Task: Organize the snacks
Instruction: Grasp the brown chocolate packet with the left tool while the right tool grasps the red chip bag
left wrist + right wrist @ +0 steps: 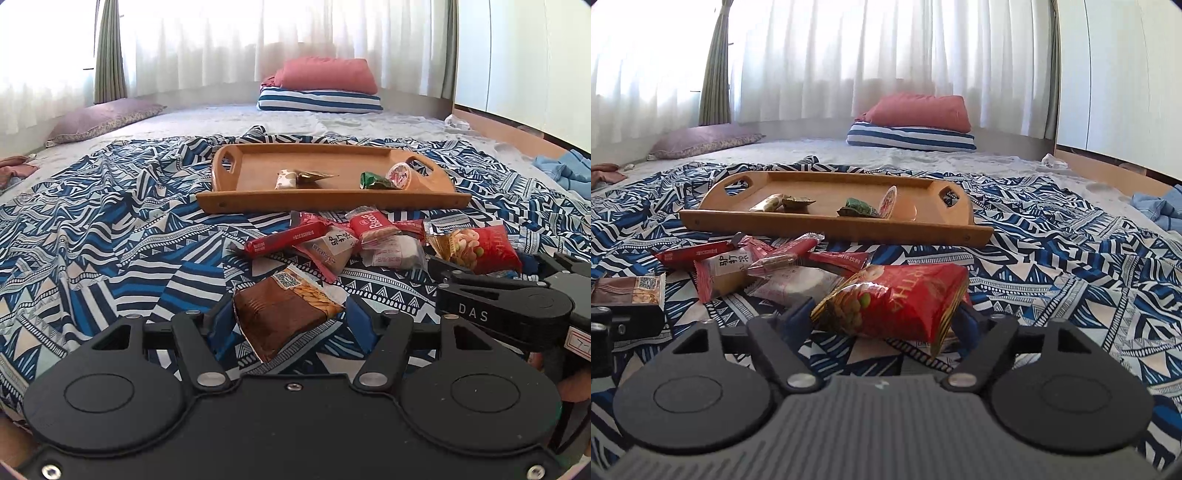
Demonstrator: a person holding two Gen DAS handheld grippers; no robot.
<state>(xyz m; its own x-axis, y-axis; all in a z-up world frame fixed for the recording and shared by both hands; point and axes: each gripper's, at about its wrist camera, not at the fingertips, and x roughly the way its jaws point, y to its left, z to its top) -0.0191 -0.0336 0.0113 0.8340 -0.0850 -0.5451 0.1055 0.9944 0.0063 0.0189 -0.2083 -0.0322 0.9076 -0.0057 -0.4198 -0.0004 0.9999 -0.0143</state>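
Note:
My left gripper (288, 321) is shut on a brown cracker packet (284, 310), its blue pads pressing both sides. That packet also shows at the left edge of the right wrist view (628, 290). My right gripper (882, 317) is shut on a red nut packet (897, 299), which sits tilted between the pads. In the left wrist view this red nut packet (480, 251) lies at the right. A pile of snacks (332, 240) lies on the patterned cloth between the grippers and a wooden tray (332, 201). The tray (834, 225) holds several small wrapped sweets and a round cup.
A blue and white patterned cloth (110, 229) covers the bed. Stacked red and striped pillows (321, 88) sit at the far end, a purple pillow (103, 118) at the far left. Blue fabric (1160, 206) lies at the right edge, by white cabinet doors.

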